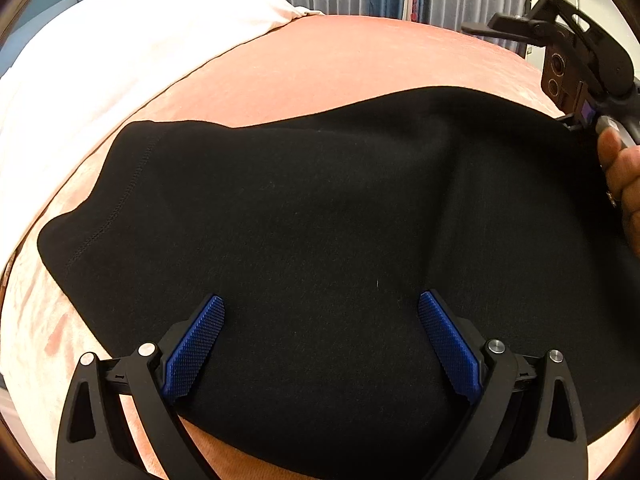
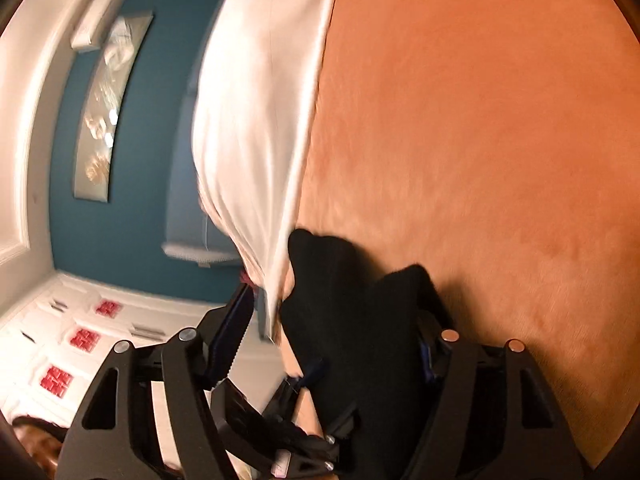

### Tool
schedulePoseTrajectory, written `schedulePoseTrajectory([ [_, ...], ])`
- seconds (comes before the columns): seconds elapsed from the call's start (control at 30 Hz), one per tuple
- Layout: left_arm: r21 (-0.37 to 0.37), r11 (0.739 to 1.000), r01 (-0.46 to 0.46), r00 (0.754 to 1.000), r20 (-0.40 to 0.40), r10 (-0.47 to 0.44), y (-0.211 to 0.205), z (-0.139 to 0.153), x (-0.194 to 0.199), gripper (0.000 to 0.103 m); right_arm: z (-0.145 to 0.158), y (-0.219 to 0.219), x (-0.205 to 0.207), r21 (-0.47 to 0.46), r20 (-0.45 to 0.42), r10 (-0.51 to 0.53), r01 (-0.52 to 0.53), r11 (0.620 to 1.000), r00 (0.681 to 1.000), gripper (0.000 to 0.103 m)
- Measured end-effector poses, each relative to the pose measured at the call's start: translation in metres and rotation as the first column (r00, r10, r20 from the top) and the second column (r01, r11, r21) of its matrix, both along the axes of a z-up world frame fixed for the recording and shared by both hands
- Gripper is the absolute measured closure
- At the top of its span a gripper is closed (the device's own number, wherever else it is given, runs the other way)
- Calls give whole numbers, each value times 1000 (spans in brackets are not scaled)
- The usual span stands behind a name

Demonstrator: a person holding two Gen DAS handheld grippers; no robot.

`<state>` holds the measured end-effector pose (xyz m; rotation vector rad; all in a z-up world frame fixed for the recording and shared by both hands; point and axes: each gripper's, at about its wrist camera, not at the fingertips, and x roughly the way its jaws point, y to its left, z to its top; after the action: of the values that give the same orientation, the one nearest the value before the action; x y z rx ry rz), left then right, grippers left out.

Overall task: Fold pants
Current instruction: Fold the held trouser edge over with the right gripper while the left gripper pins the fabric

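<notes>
The black pants [image 1: 320,220] are spread across the orange bedspread [image 1: 340,64] near the white pillow [image 1: 120,40]. The left gripper [image 1: 320,320] is held released above them; the right gripper [image 2: 332,344] is seen spread too, cloth draped over one finger.

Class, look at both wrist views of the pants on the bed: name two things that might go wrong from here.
1. The left gripper is open over the black pants, holding nothing, so that side may slide or bunch during the fold.
2. In the right wrist view, cloth drapes over the right gripper, hiding one finger; it might snag, or drag across the orange bedspread.
</notes>
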<state>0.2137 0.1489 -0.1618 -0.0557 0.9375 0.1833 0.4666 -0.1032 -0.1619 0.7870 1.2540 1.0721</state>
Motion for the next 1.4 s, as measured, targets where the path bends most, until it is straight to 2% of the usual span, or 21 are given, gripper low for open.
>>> schedulePoseTrajectory([
  [0.07,1,1000,-2,1000,3,2,-1,0,0,7,0,-2,0,-60,52,-35,38,997,998,48],
  [0.17,3,1000,-8,1000,15,8,-1,1,-1,7,-7,-9,5,-180,88,-69,84,980,994,78],
  [0.2,0,1000,-11,1000,22,11,0,2,-2,7,-12,-9,2,-243,107,-57,81,967,993,96],
  [0.27,-17,999,-34,999,42,35,6,6,-7,6,-11,-11,-3,-273,144,-3,43,961,990,97],
  [0.33,-21,997,-74,996,38,75,17,10,-11,6,-1,-16,-13,-289,155,23,23,957,988,96],
  [0.4,3,992,-128,991,38,128,36,17,-15,6,18,-24,-24,-375,245,21,75,924,969,88],
  [0.53,90,970,-225,974,36,222,82,28,-10,7,75,-63,-63,-575,529,23,338,745,848,84],
  [0.6,148,938,-312,950,32,311,119,31,4,7,93,-70,-87,-560,583,23,382,735,812,84],
  [0.67,222,916,-333,936,-42,350,144,17,25,5,102,-71,-119,-546,600,48,364,755,799,84],
  [0.7,158,937,-312,939,-95,329,160,5,33,5,100,-68,-137,-554,599,87,334,763,796,84],
  [0.77,24,946,-324,939,-115,325,177,4,29,5,88,-41,-189,-608,606,220,266,748,764,69],
  [0.8,-5,945,-326,938,-121,323,180,8,24,5,84,-37,-212,-632,621,282,256,731,731,45],
  [0.83,-5,947,-322,940,-117,319,179,10,21,5,78,-31,-236,-652,645,339,261,712,685,32],
  [0.87,8,950,-312,944,-114,311,177,10,18,5,69,-27,-263,-678,655,407,257,688,637,32],
  [0.97,0,948,-317,942,-111,316,175,11,7,5,56,-11,-298,-724,629,496,219,654,598,40],
  [1.07,15,944,-329,937,-116,328,175,13,2,5,51,-4,-303,-730,623,502,215,649,600,52],
  [1.13,49,945,-322,939,-113,326,169,13,-2,5,41,3,-293,-754,596,512,210,623,619,70],
  [1.17,57,945,-321,939,-111,326,166,12,-5,5,31,3,-287,-755,580,505,190,627,640,77],
  [1.23,65,946,-318,940,-111,324,163,11,-5,5,27,2,-291,-748,578,503,173,640,643,93],
  [1.37,76,953,-293,945,-126,301,175,19,-5,5,41,-14,-319,-718,559,497,87,690,664,99],
  [1.4,88,956,-278,949,-128,288,177,20,-6,5,38,-18,-324,-726,549,505,81,683,666,99],
])
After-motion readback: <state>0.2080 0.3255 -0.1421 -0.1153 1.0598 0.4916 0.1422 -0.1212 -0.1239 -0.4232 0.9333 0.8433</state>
